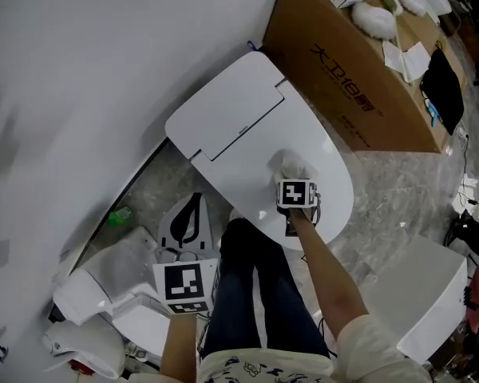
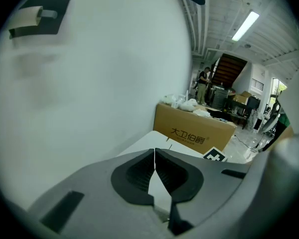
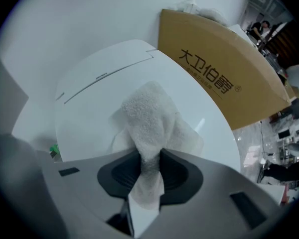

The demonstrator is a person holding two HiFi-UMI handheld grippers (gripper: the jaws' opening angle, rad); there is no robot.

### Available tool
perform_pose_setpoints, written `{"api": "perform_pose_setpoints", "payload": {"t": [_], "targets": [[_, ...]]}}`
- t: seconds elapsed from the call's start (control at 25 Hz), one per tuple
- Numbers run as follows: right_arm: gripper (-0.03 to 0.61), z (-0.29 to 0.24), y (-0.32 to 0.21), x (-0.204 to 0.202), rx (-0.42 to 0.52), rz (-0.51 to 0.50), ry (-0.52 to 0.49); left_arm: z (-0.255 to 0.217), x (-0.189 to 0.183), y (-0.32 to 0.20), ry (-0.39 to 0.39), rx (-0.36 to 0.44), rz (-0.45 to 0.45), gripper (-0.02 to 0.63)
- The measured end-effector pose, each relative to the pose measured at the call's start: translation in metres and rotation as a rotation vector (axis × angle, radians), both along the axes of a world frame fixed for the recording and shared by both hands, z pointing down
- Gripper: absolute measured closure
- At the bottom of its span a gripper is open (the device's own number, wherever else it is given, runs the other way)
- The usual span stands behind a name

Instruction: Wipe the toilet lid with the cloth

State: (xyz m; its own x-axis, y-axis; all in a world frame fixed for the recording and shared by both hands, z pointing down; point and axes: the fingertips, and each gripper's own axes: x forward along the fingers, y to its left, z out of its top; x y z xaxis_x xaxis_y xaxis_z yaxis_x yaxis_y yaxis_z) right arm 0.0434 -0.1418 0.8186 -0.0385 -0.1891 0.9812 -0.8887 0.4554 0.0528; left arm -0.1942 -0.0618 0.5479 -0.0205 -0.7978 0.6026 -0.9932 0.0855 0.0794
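The white toilet lid (image 1: 247,126) lies shut in the middle of the head view, and a white cloth (image 1: 293,166) rests bunched on its near right part. My right gripper (image 1: 294,179) is shut on the cloth, just behind it over the lid's front. In the right gripper view the cloth (image 3: 148,116) runs from between the jaws out onto the lid (image 3: 94,103). My left gripper (image 1: 192,201) hangs low at the left, off the lid, over the floor. In the left gripper view its jaws meet at the tips, so the left gripper (image 2: 155,151) is shut on nothing.
A big brown cardboard box (image 1: 359,70) stands right behind the toilet. A white wall (image 1: 80,70) fills the left. White ceramic pieces (image 1: 104,282) and a small green thing (image 1: 120,214) lie at lower left. A white block (image 1: 423,290) sits at lower right. The person's legs (image 1: 255,286) stand before the toilet.
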Motion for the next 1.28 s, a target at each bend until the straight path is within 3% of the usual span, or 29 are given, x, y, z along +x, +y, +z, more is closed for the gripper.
{"api": "perform_pose_setpoints", "payload": {"t": [0.4, 0.92, 1.28], "targets": [[0.488, -0.007, -0.035, -0.083, 0.053, -0.296, 0.018, 0.005, -0.028, 0.012, -0.006, -0.013, -0.070, 0.601], [0.488, -0.010, -0.020, -0.165, 0.085, -0.514, -0.015, 0.005, -0.046, 0.030, -0.015, -0.014, -0.142, 0.602], [0.488, -0.012, 0.007, -0.196, 0.086, -0.620, -0.046, 0.002, -0.053, 0.039, -0.023, -0.002, -0.185, 0.602]]}}
